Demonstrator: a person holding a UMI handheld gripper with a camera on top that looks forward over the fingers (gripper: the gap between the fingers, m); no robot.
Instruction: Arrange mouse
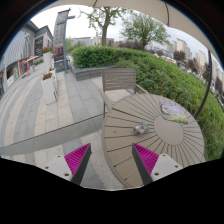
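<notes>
A small grey mouse (142, 127) lies near the middle of a round wooden slatted table (125, 145). A purple mouse mat (174, 110) lies at the table's far right side, apart from the mouse. My gripper (111, 158) hangs above the table's near left edge, well short of the mouse. Its two fingers with magenta pads (77, 157) stand wide apart and hold nothing.
A wooden chair (119, 79) stands beyond the table. Paved ground (50, 110) spreads to the left, with a white post (48, 88) on it. A green hedge (160, 70) runs behind and to the right. A dark pole (208, 85) stands at the right.
</notes>
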